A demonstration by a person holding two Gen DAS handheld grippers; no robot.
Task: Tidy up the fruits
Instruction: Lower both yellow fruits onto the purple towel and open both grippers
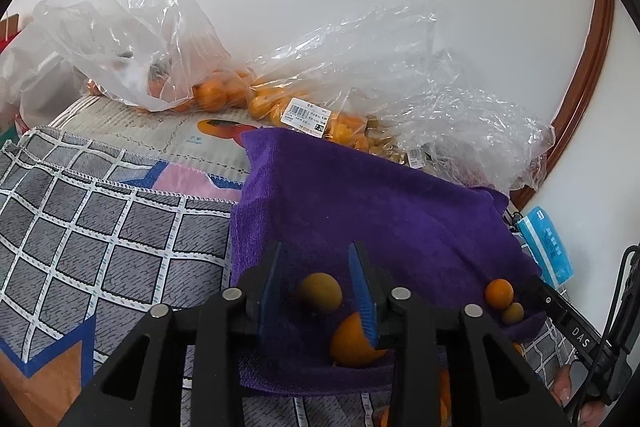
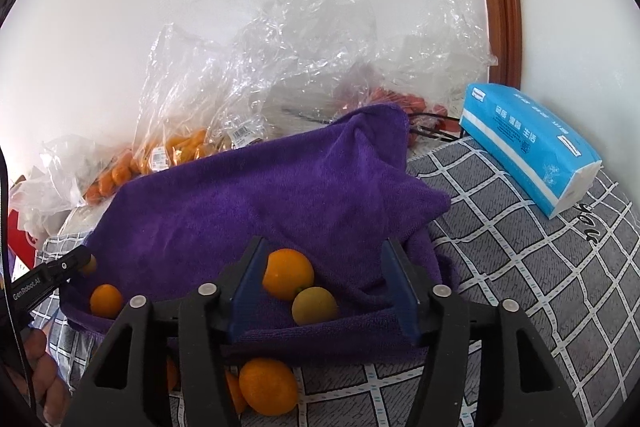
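Note:
A purple cloth (image 1: 360,195) (image 2: 260,203) lies on the checked bedspread with small citrus fruits on its near edge. My left gripper (image 1: 316,247) is open over a yellow-green fruit (image 1: 320,293); its pads stand clear of it, and an orange (image 1: 354,341) lies partly under the right-hand finger. My right gripper (image 2: 324,245) is open around an orange (image 2: 288,273) and a yellowish fruit (image 2: 314,305), which rest on the cloth. In the right wrist view another orange (image 2: 106,301) sits at the cloth's left end. More oranges (image 2: 268,385) lie on the bedspread below the cloth.
Clear plastic bags of oranges (image 1: 212,93) (image 2: 180,147) and a bag of red fruit (image 2: 400,103) are heaped against the white wall behind the cloth. A blue tissue pack (image 2: 528,147) lies to the right. A brown door frame (image 2: 500,7) rises at the back right.

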